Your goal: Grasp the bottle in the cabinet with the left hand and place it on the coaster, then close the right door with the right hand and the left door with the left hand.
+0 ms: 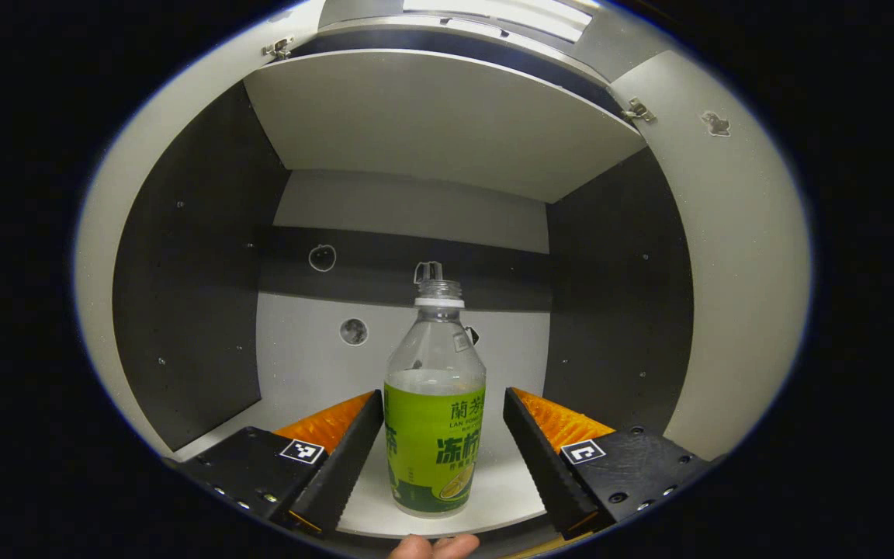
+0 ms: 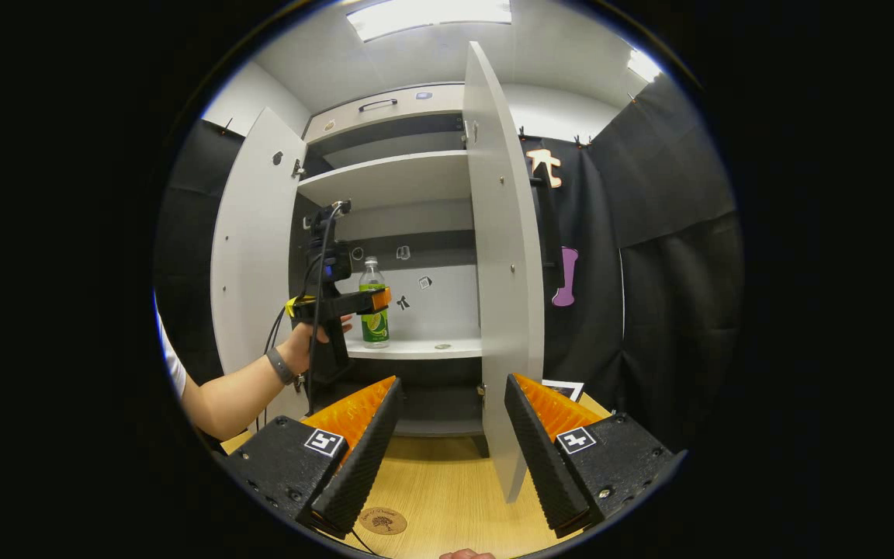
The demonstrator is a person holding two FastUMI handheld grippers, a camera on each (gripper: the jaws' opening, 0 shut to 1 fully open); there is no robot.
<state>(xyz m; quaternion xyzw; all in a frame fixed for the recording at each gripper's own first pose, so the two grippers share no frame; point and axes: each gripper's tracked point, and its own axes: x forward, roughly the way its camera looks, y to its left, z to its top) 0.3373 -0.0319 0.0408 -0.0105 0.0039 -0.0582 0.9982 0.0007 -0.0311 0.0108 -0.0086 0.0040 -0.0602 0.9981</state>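
The cabinet (image 2: pixel 416 167) stands with both doors swung open. All positions below are given relative to it.

Bottle (image 1: pixel 434 404): it stands upright on the lower shelf (image 1: pixel 509 489) inside the cabinet, near the shelf's front edge. It is a clear bottle with a green label, and its neck carries no cap. In the right gripper view the bottle (image 2: pixel 374 304) sits toward the left side of the compartment.

Left gripper (image 1: pixel 442 435): it has reached into the cabinet opening at shelf level. Its fingers are spread, one on each side of the bottle's labelled body, with a gap visible on both sides; they do not press on it. In the right gripper view this left gripper (image 2: pixel 362 301) is seen at the bottle, held by a hand (image 2: pixel 315 341) with a band on the wrist.

Right gripper (image 2: pixel 447 458): it is held in front of the cabinet, outside it, above the wooden table (image 2: pixel 447 489). Its fingers are spread apart and hold nothing.

Coaster (image 2: pixel 382 520): a round brown disc lying on the table in front of the cabinet, just beside the right gripper's left finger.

Right door (image 2: pixel 501 256): it projects forward from the cabinet, edge-on. Left door (image 2: pixel 249 256): it is folded back wide.
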